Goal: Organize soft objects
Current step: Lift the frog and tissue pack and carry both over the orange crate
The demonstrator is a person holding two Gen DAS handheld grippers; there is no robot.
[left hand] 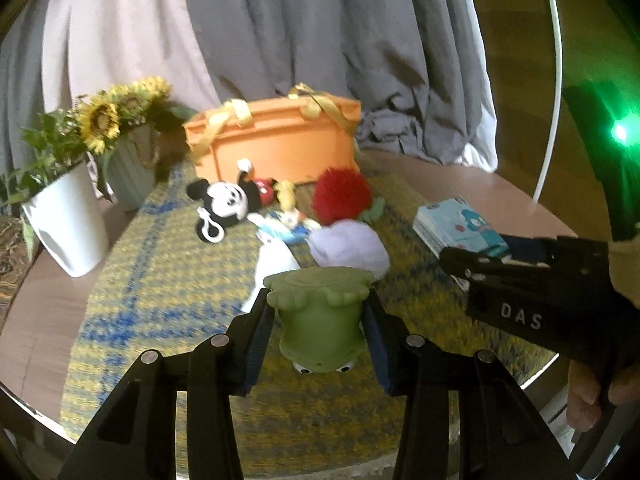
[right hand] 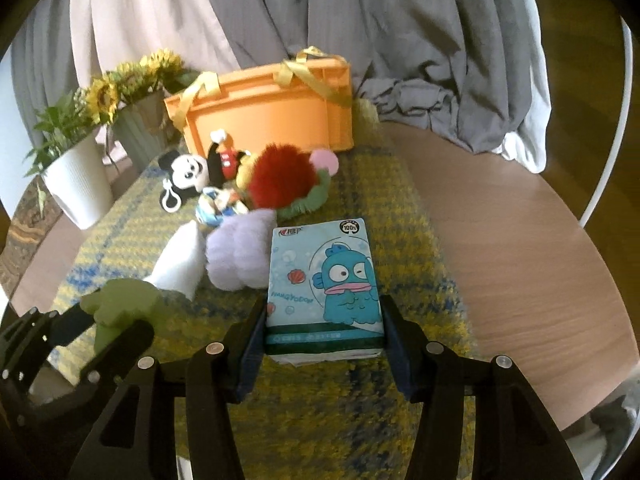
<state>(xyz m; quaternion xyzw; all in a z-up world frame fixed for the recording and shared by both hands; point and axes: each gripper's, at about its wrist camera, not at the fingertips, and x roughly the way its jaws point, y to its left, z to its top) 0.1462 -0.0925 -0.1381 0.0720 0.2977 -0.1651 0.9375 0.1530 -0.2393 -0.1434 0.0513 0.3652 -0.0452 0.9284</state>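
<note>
My left gripper (left hand: 318, 312) is shut on a green frog toy (left hand: 318, 320), held upside down above the yellow-blue mat (left hand: 160, 280). My right gripper (right hand: 324, 320) is shut on a blue tissue pack (right hand: 324, 280) with a cartoon fish, low over the mat (right hand: 400, 208). The frog (right hand: 120, 308) and left gripper show at the lower left of the right wrist view. On the mat lie a Mickey plush (left hand: 228, 200), a red pom-pom (left hand: 340, 196), a lilac puff (left hand: 352, 248) and a white soft piece (left hand: 272, 268). An orange box (left hand: 276, 140) with yellow ribbon handles stands behind them.
A white pot with greenery (left hand: 68, 224) and a grey-green pot of sunflowers (left hand: 128, 168) stand at the back left. Grey and white drapes (left hand: 320, 40) hang behind the round wooden table (right hand: 520, 240). A white curved tube (left hand: 554, 80) rises at the right.
</note>
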